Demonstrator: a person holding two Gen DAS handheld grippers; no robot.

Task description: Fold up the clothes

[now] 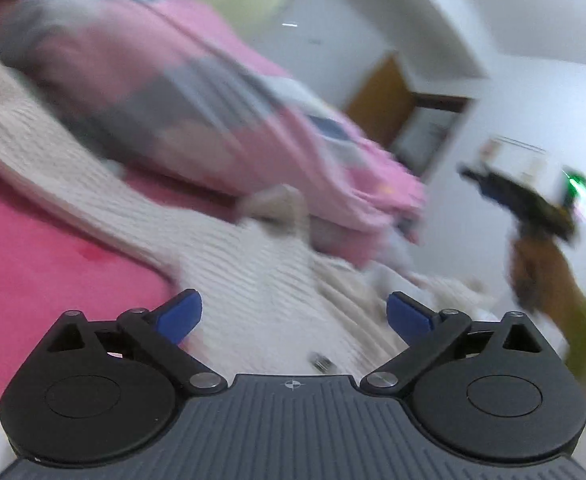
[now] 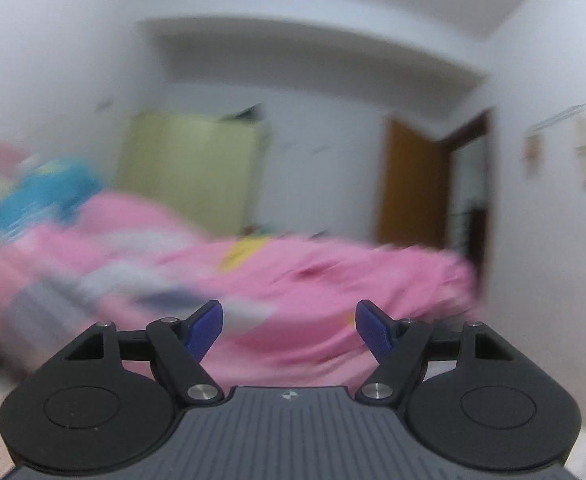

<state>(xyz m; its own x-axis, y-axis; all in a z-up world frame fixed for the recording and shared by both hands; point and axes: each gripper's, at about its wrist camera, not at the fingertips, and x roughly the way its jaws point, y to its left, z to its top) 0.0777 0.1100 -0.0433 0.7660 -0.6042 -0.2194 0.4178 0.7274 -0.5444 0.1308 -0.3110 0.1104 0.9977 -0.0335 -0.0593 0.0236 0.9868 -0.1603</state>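
step in hand: both of my grippers are empty and off the cloth, so I judge I am between grasps, about to pick the next edge of the cream knit garment (image 1: 253, 256)
left gripper (image 1: 295, 314): released, jaws spread wide, nothing between the blue pads (image 1: 179, 316); it hovers low over the knit, pointing a little downward
right gripper (image 2: 289, 330): also released, jaws apart and bare; it points level across the room, at the pink quilt (image 2: 333, 276) and the wall beyond, with no cloth under it that I can see
where the garment is: spread on the pink bed sheet (image 1: 33, 264), running from the far left down to just ahead of my left gripper; its far side lies against the heaped quilt
how to do it well: I would bring the right gripper back down to the knit before closing anything, take a hem or corner with each gripper rather than the middle, and lift both together so the panel hangs flat
risk: the open weave may snag on a pad or stretch if I pull from one side only
texture: the knit looks thick, ribbed and soft, likely to sag under its own weight
quilt: puffy, smooth, pink with grey and pale patches
clarity: both views are smeared, so I cannot tell where the garment's sleeves or collar lie
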